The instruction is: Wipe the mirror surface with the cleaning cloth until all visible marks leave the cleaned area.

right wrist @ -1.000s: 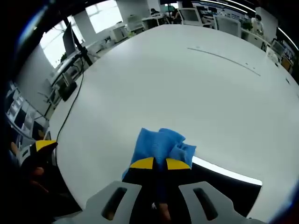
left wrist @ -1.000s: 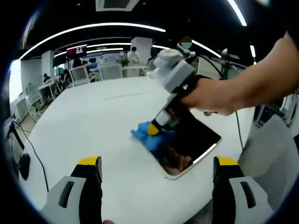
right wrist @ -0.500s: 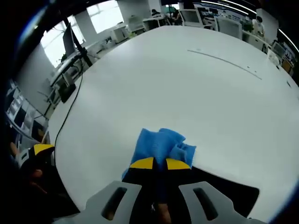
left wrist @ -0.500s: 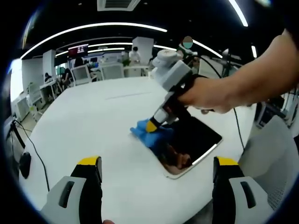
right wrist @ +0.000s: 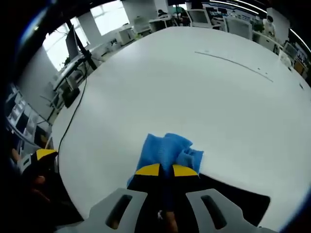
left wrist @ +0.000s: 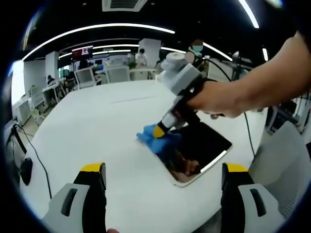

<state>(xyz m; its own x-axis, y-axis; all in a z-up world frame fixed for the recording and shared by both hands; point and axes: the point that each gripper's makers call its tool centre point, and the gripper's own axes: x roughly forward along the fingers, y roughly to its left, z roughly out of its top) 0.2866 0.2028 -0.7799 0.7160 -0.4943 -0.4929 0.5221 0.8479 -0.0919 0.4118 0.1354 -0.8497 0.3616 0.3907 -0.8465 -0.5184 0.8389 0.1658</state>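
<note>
Between the right gripper's yellow-tipped jaws sits the blue cleaning cloth, pinched tight, its bunched free end spilling forward onto the white table just past the mirror's edge. The mirror lies flat beneath and behind those jaws, dark and reflective, with a pale rim along its near side.

Seen from the left gripper view, the right gripper slants steeply down from the person's hand, tips pressing the cloth at the mirror's far-left corner. The forearm reaches in from the right, wrist bent downward.

To wipe well here, I judge the cloth should be drawn back across the glass in overlapping passes, tips kept low so the fabric, not the jaws, meets the surface, and pressure kept even so the mirror does not slide. Whether marks remain on the glass is too hard to tell.

Left gripper hangs back, well apart from the mirror, its jaws spread wide and holding nothing.
</note>
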